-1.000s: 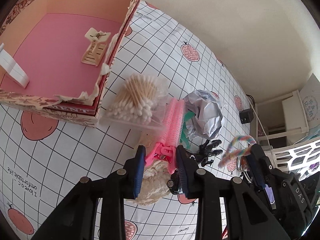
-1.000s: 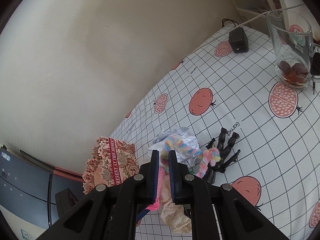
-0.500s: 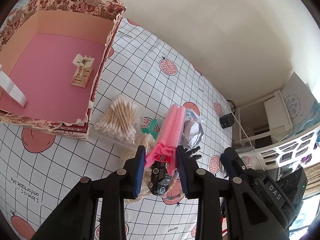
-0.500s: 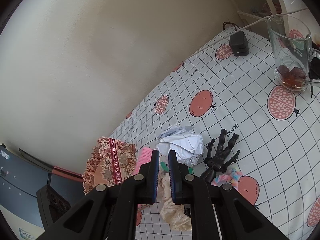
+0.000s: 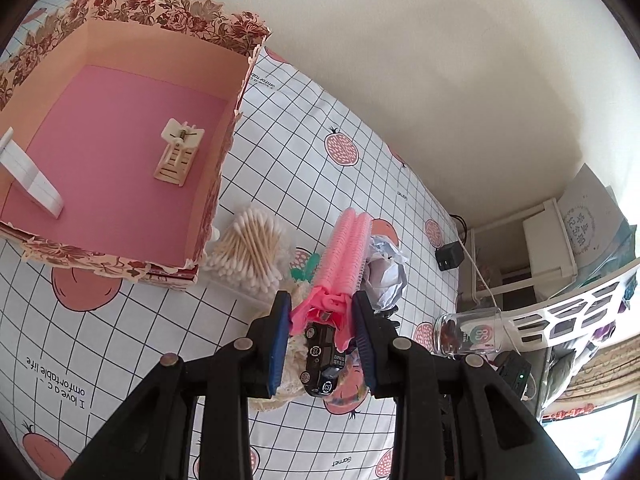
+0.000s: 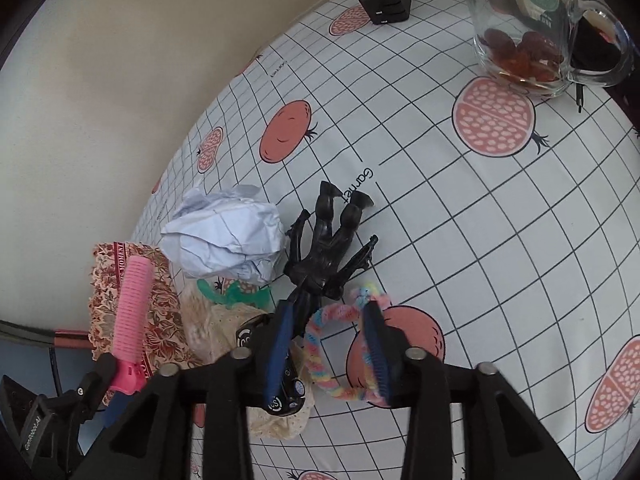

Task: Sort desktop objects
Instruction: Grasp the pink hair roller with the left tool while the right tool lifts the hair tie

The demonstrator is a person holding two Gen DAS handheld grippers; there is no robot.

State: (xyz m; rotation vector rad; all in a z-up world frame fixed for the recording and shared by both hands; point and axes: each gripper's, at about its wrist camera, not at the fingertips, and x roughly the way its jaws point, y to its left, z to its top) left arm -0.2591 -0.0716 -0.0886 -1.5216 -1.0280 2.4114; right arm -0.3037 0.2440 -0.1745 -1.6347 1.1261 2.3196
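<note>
The left gripper (image 5: pixel 322 334) is clamped on the handle end of a pink hair roller (image 5: pixel 345 247), which is lifted clear of the cloth. The roller's long axis runs straight out ahead of the fingers, its free end pointing away from them. The open floral box (image 5: pixel 224 168) lies ahead and to the left of those fingers, its pink floor holding a cream hair clip (image 5: pixel 178 155) and a white strip (image 5: pixel 30 178). A judgement: the next move is a swing to the left, so the roller clears the box wall before release.

The right gripper (image 6: pixel 331 350) is spread wide, holding nothing. A pastel braided hair tie (image 6: pixel 326 354) lies on the cloth between its fingers, its loop running roughly along them. This hand is clearly the nearer one to it. Just beyond the fingertips lies a black figure (image 6: pixel 326 250), legs pointing away. Left of the fingers are a black toy car (image 6: pixel 282 394), a lace pouch (image 6: pixel 224 322) and a ball of crumpled paper (image 6: pixel 226 238).
</note>
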